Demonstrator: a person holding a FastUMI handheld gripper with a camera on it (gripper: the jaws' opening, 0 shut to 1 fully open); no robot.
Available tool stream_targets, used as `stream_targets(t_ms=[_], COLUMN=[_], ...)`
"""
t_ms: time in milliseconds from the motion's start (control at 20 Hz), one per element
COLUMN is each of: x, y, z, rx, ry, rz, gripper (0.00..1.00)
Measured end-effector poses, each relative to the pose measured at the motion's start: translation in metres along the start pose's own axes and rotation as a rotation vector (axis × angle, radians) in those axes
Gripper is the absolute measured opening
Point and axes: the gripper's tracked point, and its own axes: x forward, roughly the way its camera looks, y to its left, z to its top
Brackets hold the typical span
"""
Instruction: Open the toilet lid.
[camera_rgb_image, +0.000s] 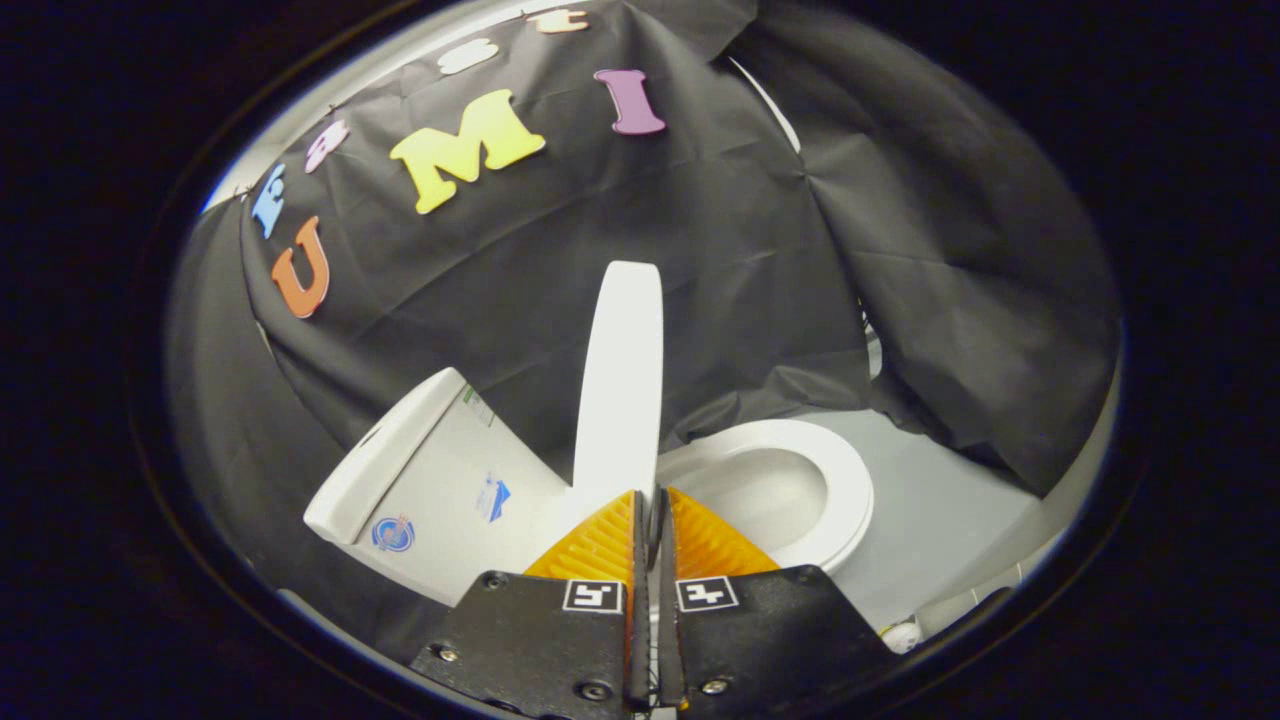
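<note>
Toilet lid (620, 380) is seen raised, edge-on, upright between tank (440, 480) and seat (790, 490) — its lower edge is pinched between the closed fingers (650, 525). Bowl lies open just beyond, on the floor (930, 520).

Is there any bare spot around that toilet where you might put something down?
The pale grey floor between the white oval toilet seat and the black cloth wall looks bare. It is crowded at the gripper, whose fingers look shut on the raised white toilet lid, with the white tank close beside.
</note>
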Motion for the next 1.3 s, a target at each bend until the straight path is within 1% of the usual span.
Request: stream_targets(t_ms=[550, 750, 900, 1300], x=[-0.007, -0.006, -0.006, -0.006], y=[0.06, 0.078, 0.087, 0.118], z=[-0.002, -0.003, -0.004, -0.014], rx=[-0.164, -0.246, -0.259, -0.308], ry=[-0.027, -0.06, -0.068, -0.063], rz=[-0.001, -0.01, -0.02, -0.004], gripper=[0.07, 0.08, 0.09, 0.1])
